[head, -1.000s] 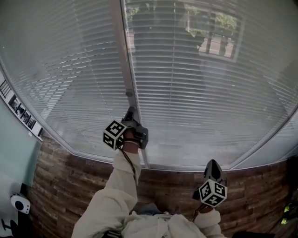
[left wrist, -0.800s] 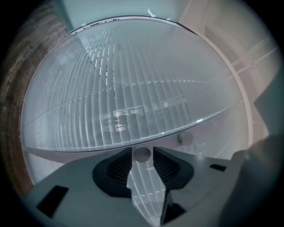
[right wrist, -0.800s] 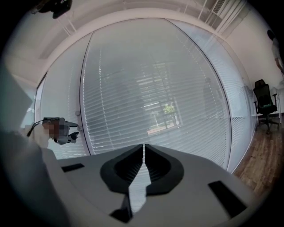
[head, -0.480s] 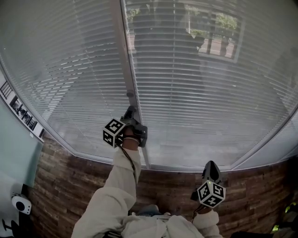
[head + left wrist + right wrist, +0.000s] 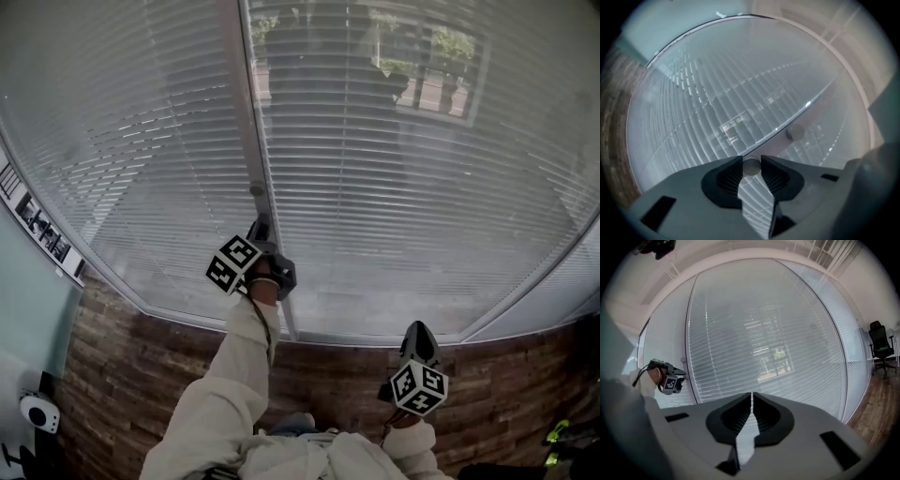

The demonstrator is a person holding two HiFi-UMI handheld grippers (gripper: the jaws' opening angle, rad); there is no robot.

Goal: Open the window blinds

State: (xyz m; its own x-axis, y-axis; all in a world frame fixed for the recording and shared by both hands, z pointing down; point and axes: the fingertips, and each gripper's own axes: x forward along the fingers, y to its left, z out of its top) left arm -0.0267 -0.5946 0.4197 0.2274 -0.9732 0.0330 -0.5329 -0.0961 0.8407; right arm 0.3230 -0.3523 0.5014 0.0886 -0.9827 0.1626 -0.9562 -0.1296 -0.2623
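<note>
We record the blinds (image 5: 403, 197) lowered over both window panes, slats partly tilted, with trees showing faintly through. Between the panes stands a post (image 5: 246, 112). The left gripper (image 5: 260, 226) points at that post, its pale sleeve (image 5: 225, 403) covering the lower part. Its jaws, part open and just now closing slightly, pinch a small round knob (image 5: 751, 167). A second knob (image 5: 794, 132) sits free just beyond. The right gripper (image 5: 752, 397) is held low, well apart from the glass, jaws almost together and empty. We also note a brick-patterned wall (image 5: 131, 375) under the window and an office chair (image 5: 881, 350) at far right.

A wood-plank floor (image 5: 141, 375) lies below, pale green wall (image 5: 28, 309) at left, black office chair (image 5: 880, 348) far right
</note>
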